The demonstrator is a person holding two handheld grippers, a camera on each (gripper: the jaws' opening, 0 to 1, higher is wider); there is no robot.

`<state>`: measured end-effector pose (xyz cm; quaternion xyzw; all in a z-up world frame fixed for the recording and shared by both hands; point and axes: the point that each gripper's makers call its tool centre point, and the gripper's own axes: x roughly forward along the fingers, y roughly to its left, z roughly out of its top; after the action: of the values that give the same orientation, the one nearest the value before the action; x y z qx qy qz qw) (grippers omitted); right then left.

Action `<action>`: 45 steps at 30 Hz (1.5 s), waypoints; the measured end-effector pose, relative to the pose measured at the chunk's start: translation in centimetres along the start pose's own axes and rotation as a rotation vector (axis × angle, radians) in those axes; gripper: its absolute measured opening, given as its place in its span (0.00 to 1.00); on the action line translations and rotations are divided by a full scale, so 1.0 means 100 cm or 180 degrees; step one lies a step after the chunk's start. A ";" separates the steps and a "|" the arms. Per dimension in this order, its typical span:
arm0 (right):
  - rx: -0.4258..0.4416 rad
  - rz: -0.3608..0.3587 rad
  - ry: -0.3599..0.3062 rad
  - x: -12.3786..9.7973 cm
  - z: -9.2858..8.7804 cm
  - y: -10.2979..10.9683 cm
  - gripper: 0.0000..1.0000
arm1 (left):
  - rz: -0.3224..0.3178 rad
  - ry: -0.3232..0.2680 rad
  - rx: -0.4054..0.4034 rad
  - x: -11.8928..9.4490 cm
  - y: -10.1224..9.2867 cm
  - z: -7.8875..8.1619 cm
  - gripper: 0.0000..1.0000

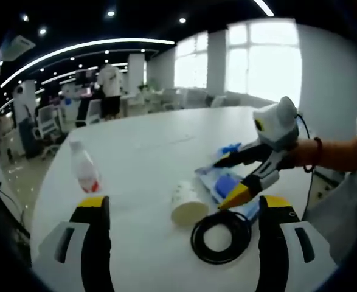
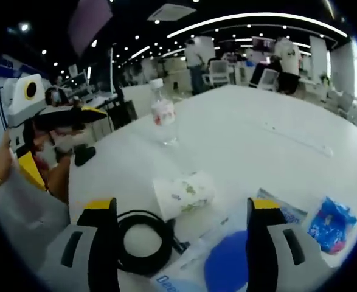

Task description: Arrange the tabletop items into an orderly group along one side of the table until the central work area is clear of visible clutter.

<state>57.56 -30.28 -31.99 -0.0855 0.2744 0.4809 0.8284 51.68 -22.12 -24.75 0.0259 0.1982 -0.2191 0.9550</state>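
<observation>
ceiling: dark, curved light strips | windows: bright | chairs: white | wall: pale

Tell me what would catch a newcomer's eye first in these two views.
Probably the right gripper, reaching in over a blue-and-white packet on the white table, its yellow-tipped fingers apart. Just before it, a paper cup lies on its side next to a coiled black cable. Farther off, a clear bottle with a red label stands alone, upright.
</observation>
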 end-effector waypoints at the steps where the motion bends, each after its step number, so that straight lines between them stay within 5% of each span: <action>1: -0.0021 0.0000 -0.0014 0.001 0.001 0.001 0.84 | -0.0004 0.0007 -0.0011 0.000 0.000 -0.001 0.99; 6: -0.0285 -0.0021 -0.0093 0.012 0.003 0.007 0.74 | 0.0006 0.0043 -0.0006 0.001 0.000 -0.003 0.99; 16: -0.0381 -0.0106 -0.0055 0.027 -0.001 0.008 0.61 | 0.0004 0.0085 -0.0020 0.001 0.000 -0.006 0.99; 22: -0.0381 -0.0199 -0.0012 0.033 -0.004 0.005 0.44 | -0.0010 0.0100 -0.0022 0.002 -0.001 -0.008 0.99; 32: -0.0483 -0.0334 0.0047 0.035 -0.007 0.002 0.33 | -0.0034 0.0095 -0.0080 0.001 0.000 -0.008 0.97; 38: -0.0721 -0.0492 0.0029 0.030 -0.003 -0.003 0.13 | -0.0048 0.0093 -0.0078 0.002 -0.001 -0.007 0.98; 45: -0.0763 -0.0561 0.0006 0.029 0.000 -0.008 0.05 | -0.0060 0.0115 -0.0073 0.003 -0.002 -0.009 0.97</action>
<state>59.36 -28.54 -33.61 -0.2080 0.2073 0.4356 0.8509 51.50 -22.29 -25.63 0.0169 0.2181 -0.2252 0.9494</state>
